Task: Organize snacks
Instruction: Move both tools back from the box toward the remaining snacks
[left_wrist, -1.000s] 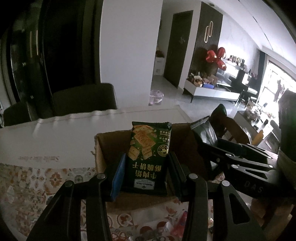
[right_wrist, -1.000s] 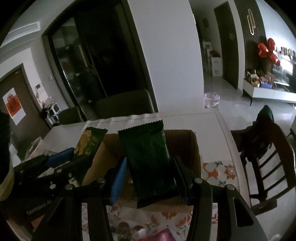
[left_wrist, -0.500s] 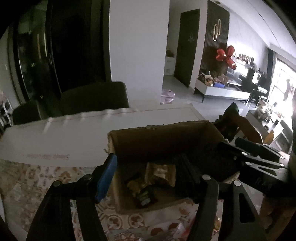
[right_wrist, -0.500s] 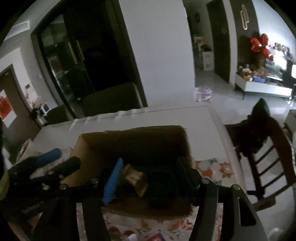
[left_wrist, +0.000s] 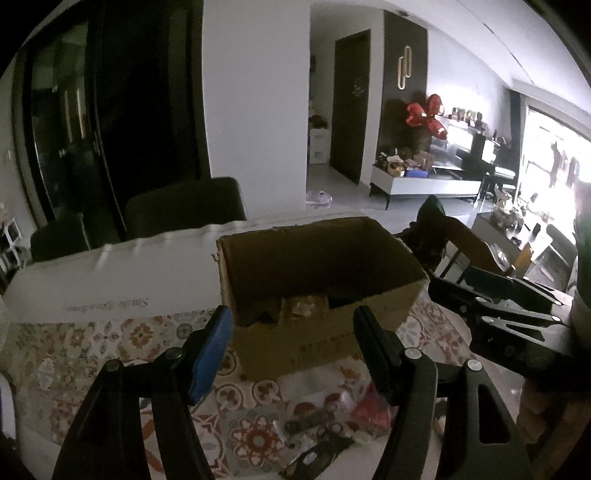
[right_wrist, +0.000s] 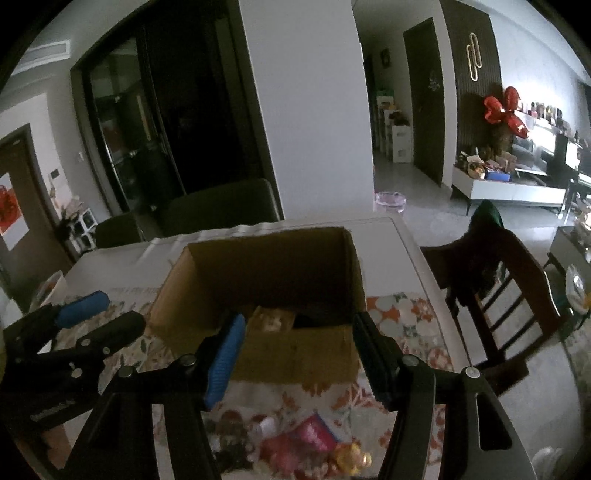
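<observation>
1. Left gripper (left_wrist: 293, 334): jaws have just been opening, now spread with nothing between the pads. It sits in front of the cardboard box (left_wrist: 321, 343), short of the near wall.
2. Right gripper (right_wrist: 297, 341): same state, jaws just widened, released and empty. It shows in the left view too, off to the right of the box.
3. Both point down toward the open top of the box, which fits a drop-off stance: packets go in from above, so the box stands flaps-open in the middle of the table (left_wrist: 92, 273).
4. Inside the box: at least one tan snack packet (right_wrist: 273, 319) lies on the bottom, with darker wrappers beside it (too dim to identify).
5. Loose snacks (right_wrist: 310, 439) lie on the patterned tablecloth (left_wrist: 122, 339) just below the grippers, a pink-red packet among them. Judged: these are the unsorted remainder, so the task is partway done.
6. Likely next step: pick one of the near packets. Thin wrappers lying flat may slip from the pads.
</observation>
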